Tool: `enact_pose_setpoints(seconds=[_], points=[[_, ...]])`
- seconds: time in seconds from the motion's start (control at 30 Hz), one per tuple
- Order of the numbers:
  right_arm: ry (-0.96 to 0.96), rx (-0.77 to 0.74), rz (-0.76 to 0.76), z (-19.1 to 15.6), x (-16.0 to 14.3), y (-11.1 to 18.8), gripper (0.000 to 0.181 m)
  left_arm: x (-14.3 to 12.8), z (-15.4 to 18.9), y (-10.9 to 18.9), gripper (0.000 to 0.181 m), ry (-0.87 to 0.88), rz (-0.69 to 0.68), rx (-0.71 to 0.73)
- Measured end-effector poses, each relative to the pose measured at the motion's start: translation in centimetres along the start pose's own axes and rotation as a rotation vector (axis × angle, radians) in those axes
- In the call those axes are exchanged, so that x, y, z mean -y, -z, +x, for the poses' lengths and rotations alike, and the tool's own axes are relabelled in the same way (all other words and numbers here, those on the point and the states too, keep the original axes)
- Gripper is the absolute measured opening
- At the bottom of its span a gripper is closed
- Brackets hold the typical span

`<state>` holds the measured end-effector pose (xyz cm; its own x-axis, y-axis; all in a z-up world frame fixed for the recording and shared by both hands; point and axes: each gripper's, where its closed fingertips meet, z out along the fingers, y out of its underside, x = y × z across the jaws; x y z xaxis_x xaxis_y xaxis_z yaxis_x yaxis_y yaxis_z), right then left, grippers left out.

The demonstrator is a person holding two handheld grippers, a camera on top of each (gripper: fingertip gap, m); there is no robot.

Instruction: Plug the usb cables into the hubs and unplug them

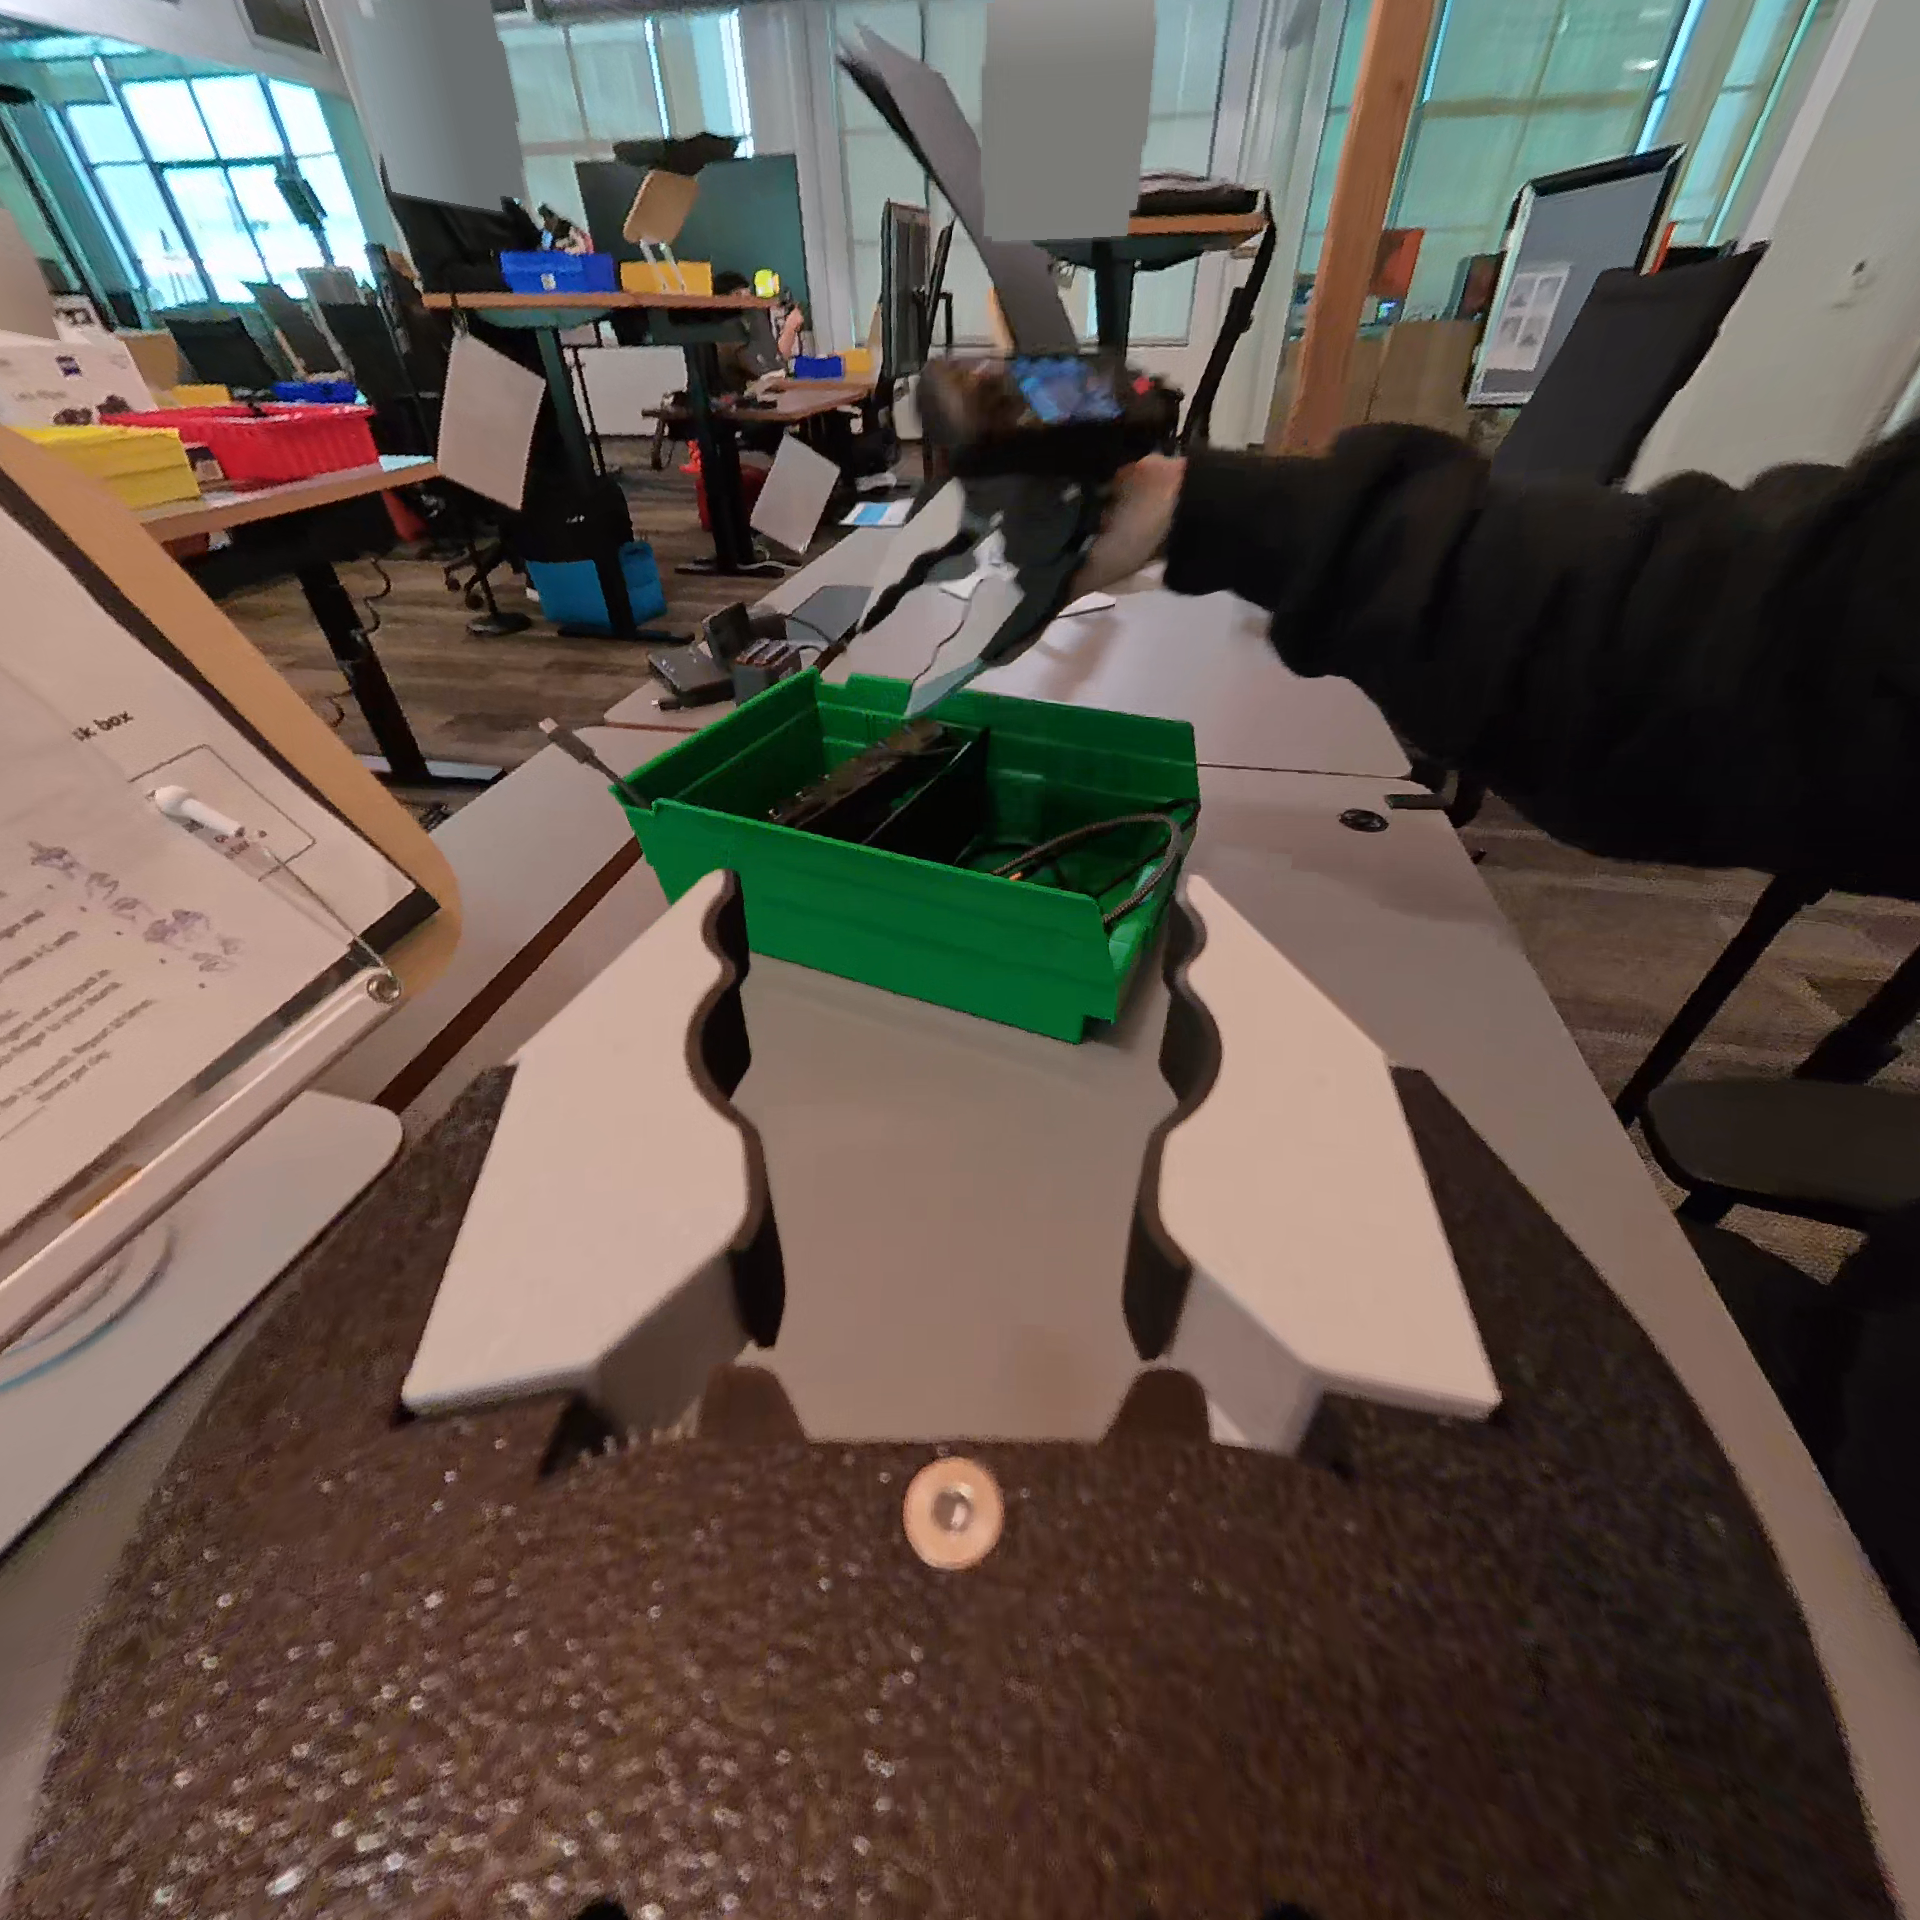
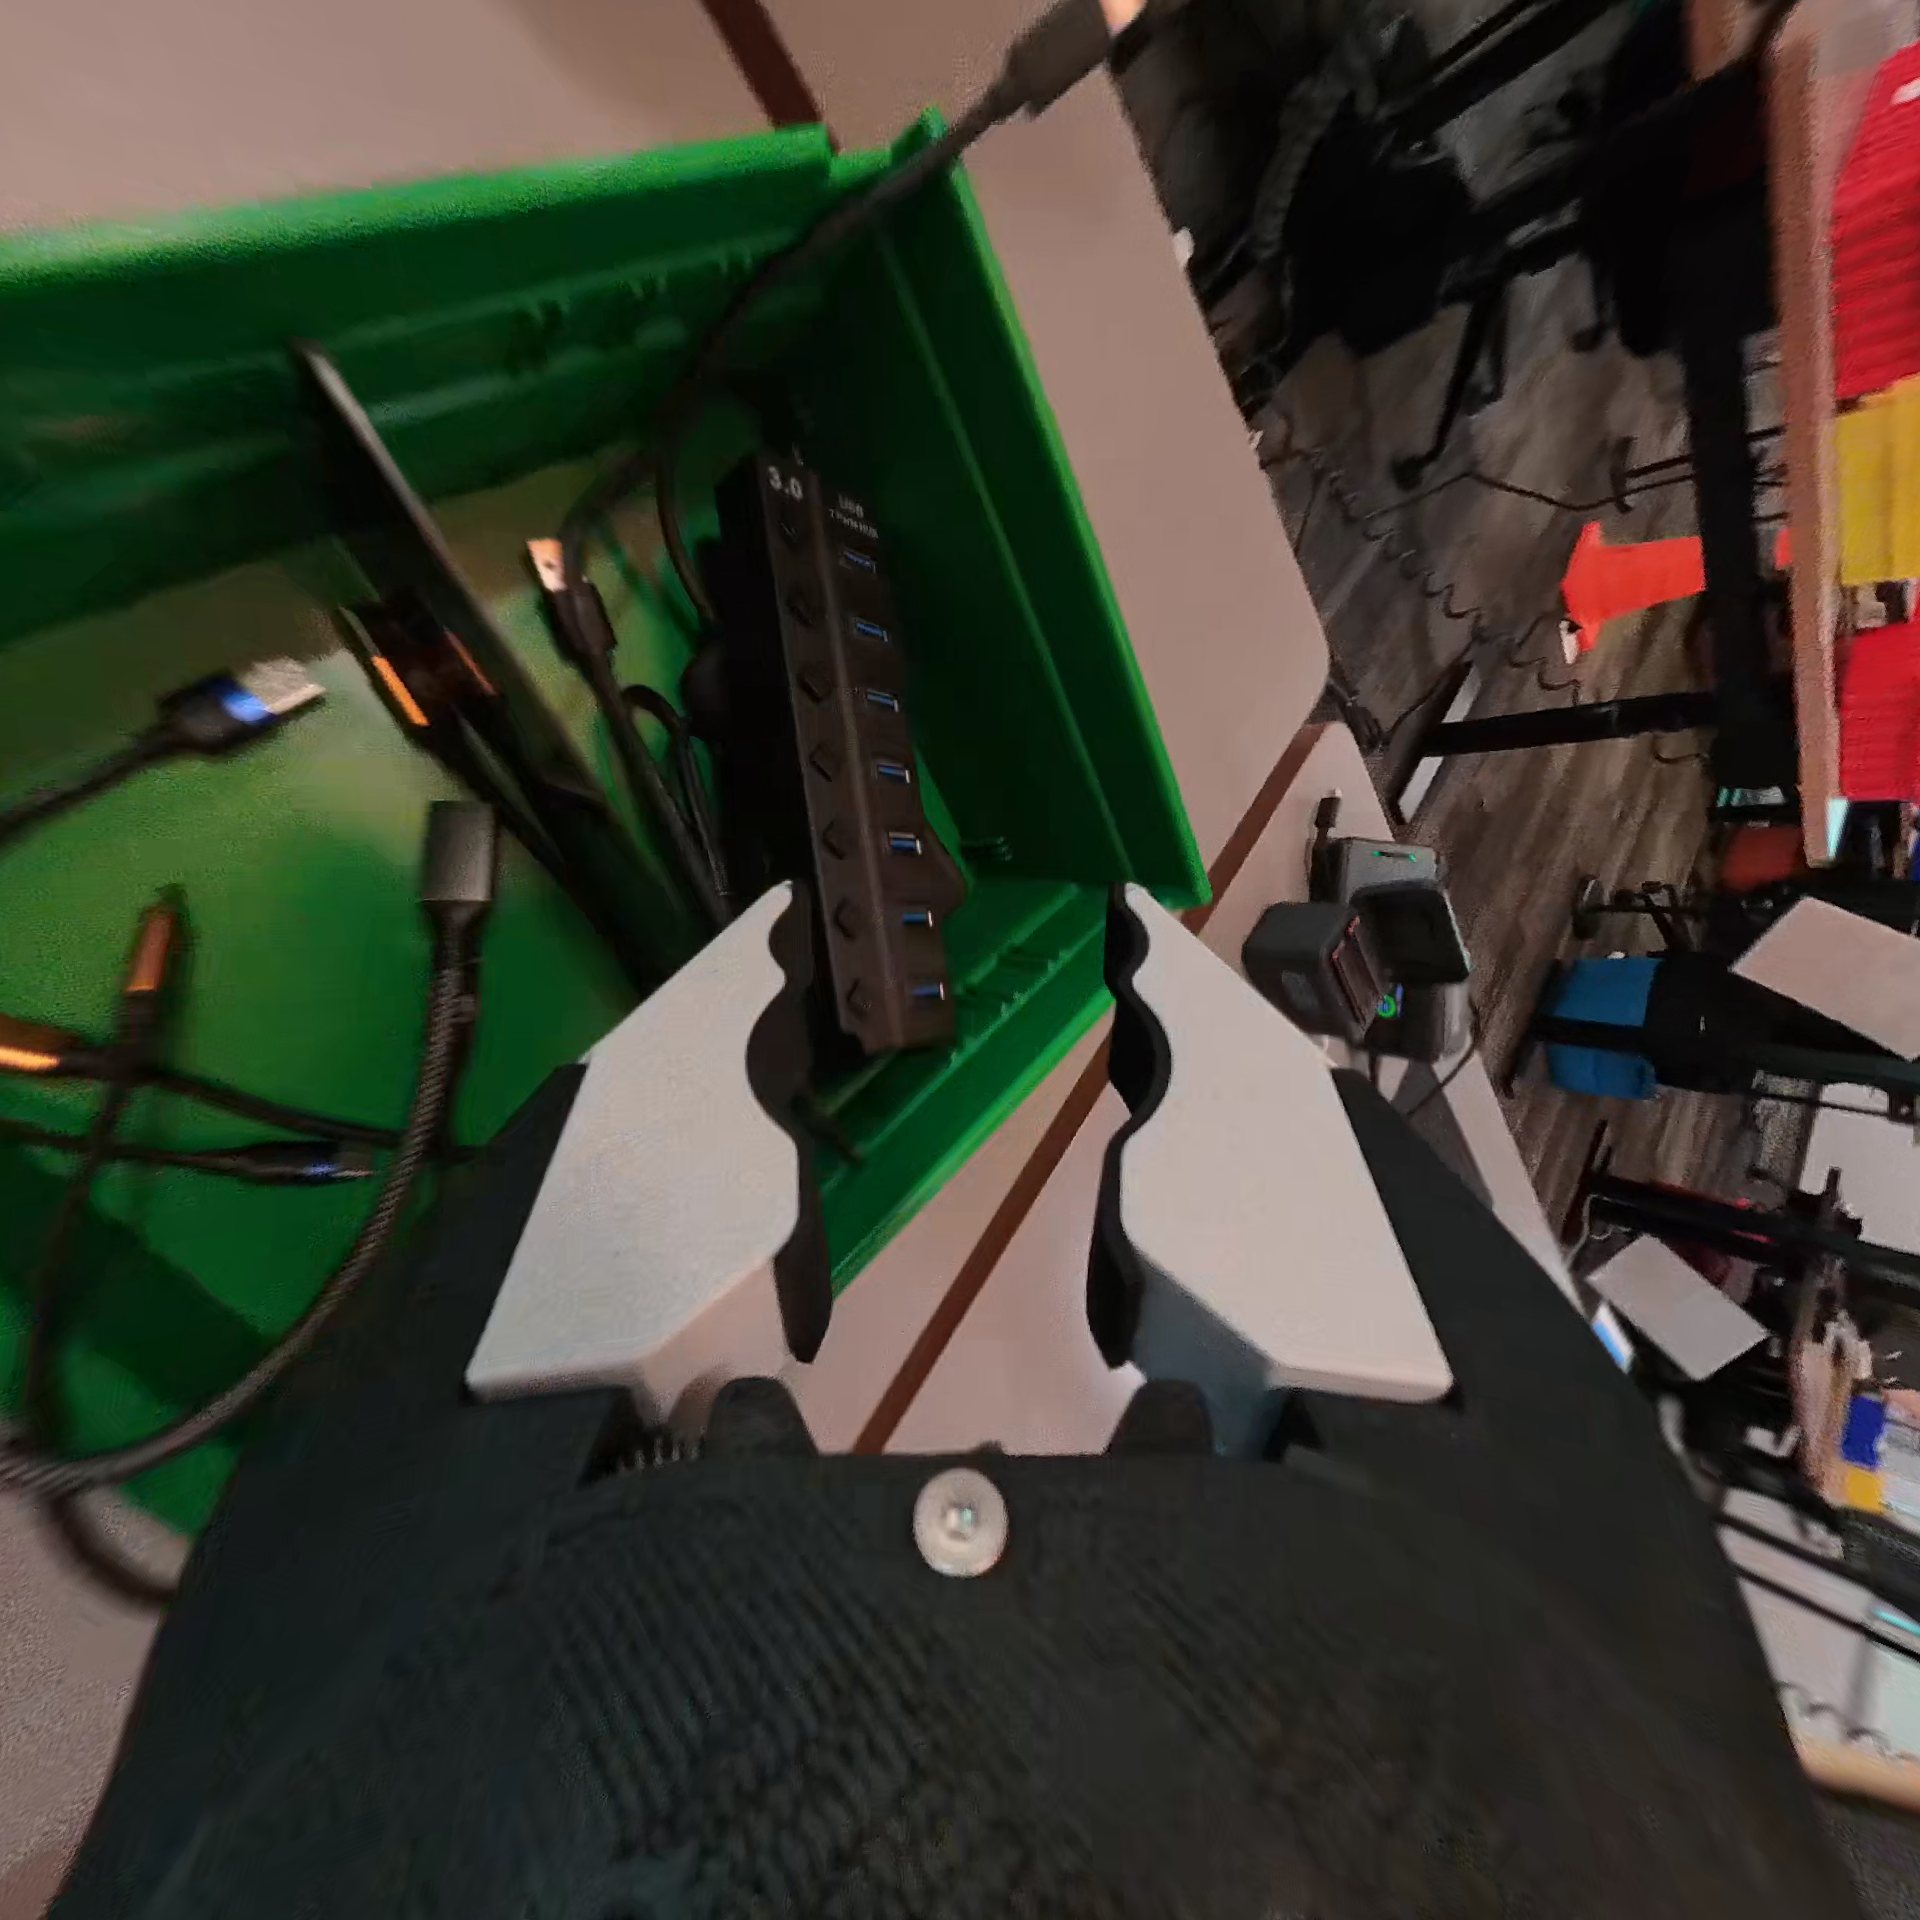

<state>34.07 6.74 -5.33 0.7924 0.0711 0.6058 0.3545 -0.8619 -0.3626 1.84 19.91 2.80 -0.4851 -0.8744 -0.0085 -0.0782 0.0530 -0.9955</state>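
Note:
A green bin (image 1: 914,935) stands on the grey table (image 1: 1351,935) just ahead of my left gripper (image 1: 956,904), which is open and empty. The bin holds a black USB hub (image 1: 862,779), a black divider and cables. My right gripper (image 1: 966,592), held by a hand in a black sleeve, reaches down over the bin's far rim. In the right wrist view my right gripper (image 2: 956,904) is open above the bin (image 2: 416,270). The near end of the hub (image 2: 852,748), with its blue ports, lies between its fingers, close to the left finger (image 2: 665,1143). Loose plugs lie in the bin: a black USB plug (image 2: 551,566), a braided cable (image 2: 457,852), a blue-lit plug (image 2: 239,707).
A document stand with papers (image 1: 156,883) is close on the left. Small chargers (image 2: 1371,956) sit on the table beyond the bin. A black cable (image 2: 935,135) runs out over the bin's corner. Black chairs (image 1: 1766,1143) stand at the table's right edge.

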Motion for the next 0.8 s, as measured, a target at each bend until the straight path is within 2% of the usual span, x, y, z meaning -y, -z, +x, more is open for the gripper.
enact_pose_setpoints(seconds=[0.07,0.17,0.23,0.3,0.4,0.47,0.53,0.6,0.63,0.67,0.7,0.73,0.8], points=[[-0.085,-0.061,0.07,-0.8,-0.4,3.6,0.056,-0.8,0.3,-1.0,0.077,0.029,-0.022,0.013],[-0.247,-0.101,0.159,-4.4,-2.9,8.5,0.053,-3.0,1.5,-4.1,0.078,0.135,-0.076,0.035],[-0.427,-0.11,0.22,-7.0,-5.4,10.6,0.053,-4.8,2.9,-6.2,0.082,0.178,-0.156,0.053],[-0.697,-0.157,0.297,-7.9,-8.2,11.6,0.057,-6.1,4.1,-7.7,0.083,0.169,-0.222,0.088],[-1.053,-0.194,0.413,-8.2,-11.2,11.0,0.067,-8.5,5.1,-9.6,0.09,0.074,-0.353,0.15],[-1.111,-0.195,0.384,-8.8,-12.5,9.3,0.074,-9.0,4.5,-11.5,0.088,0.02,-0.388,0.217],[-1.101,-0.178,0.385,-8.9,-12.4,7.8,0.075,-8.6,4.2,-14.4,0.087,0.053,-0.347,0.254],[-1.099,-0.118,0.396,-9.3,-11.6,6.5,0.062,-8.4,4.2,-17.5,0.087,0.131,-0.308,0.279],[-1.09,-0.111,0.386,-9.4,-11.5,5.9,0.048,-8.9,3.9,-18.7,0.085,0.161,-0.315,0.306],[-1.073,-0.128,0.366,-9.4,-11.7,5.3,0.025,-9.8,3.3,-19.6,0.079,0.183,-0.335,0.359],[-1.048,-0.137,0.349,-9.5,-11.8,4.8,0.004,-10.8,2.6,-20.2,0.062,0.199,-0.349,0.41],[-1.033,-0.15,0.358,-9.5,-11.8,4.8,0.003,-11.7,2.0,-20.4,0.034,0.218,-0.35,0.455],[-1.036,-0.134,0.364,-10.3,-11.2,5.1,0.004,-11.7,1.5,-20.3,0.024,0.276,-0.24,0.498]])
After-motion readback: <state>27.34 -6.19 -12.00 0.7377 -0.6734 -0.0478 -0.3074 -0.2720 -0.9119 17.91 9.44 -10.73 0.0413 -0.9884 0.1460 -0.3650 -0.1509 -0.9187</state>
